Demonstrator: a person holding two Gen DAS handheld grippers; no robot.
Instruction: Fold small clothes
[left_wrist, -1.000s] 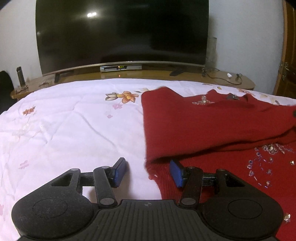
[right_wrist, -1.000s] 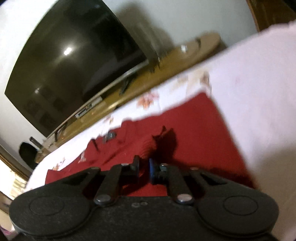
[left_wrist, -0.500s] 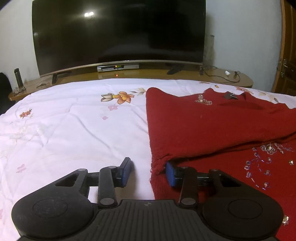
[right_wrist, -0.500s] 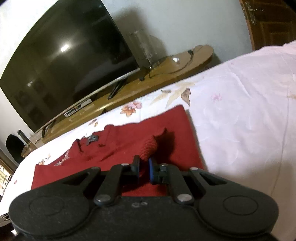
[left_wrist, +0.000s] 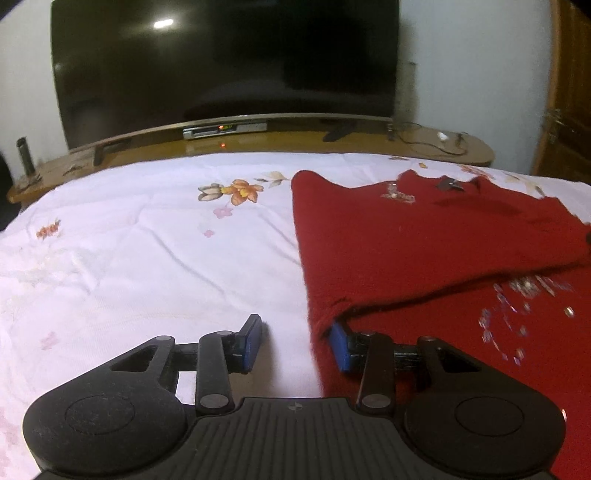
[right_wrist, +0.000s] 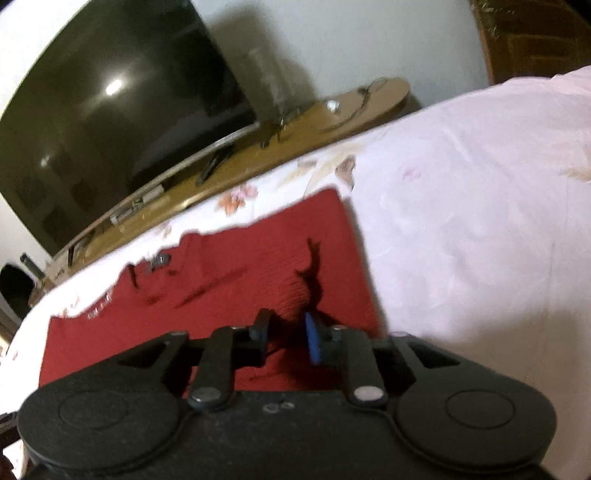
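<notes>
So the red sweater (left_wrist: 424, 240) lies folded over on the bed (left_wrist: 147, 258) below the TV (left_wrist: 221, 62), left gripper (left_wrist: 295, 341) parted around its edge, right gripper (right_wrist: 286, 334) opening off the cloth, next fold probably needs fresh grips.

We see the sweater (left_wrist: 406, 251) lying on the bed (left_wrist: 147, 258), its upper half folded down over the lower. Behind the bed stands the bench (left_wrist: 295, 146), carrying the television (left_wrist: 221, 59).
</notes>
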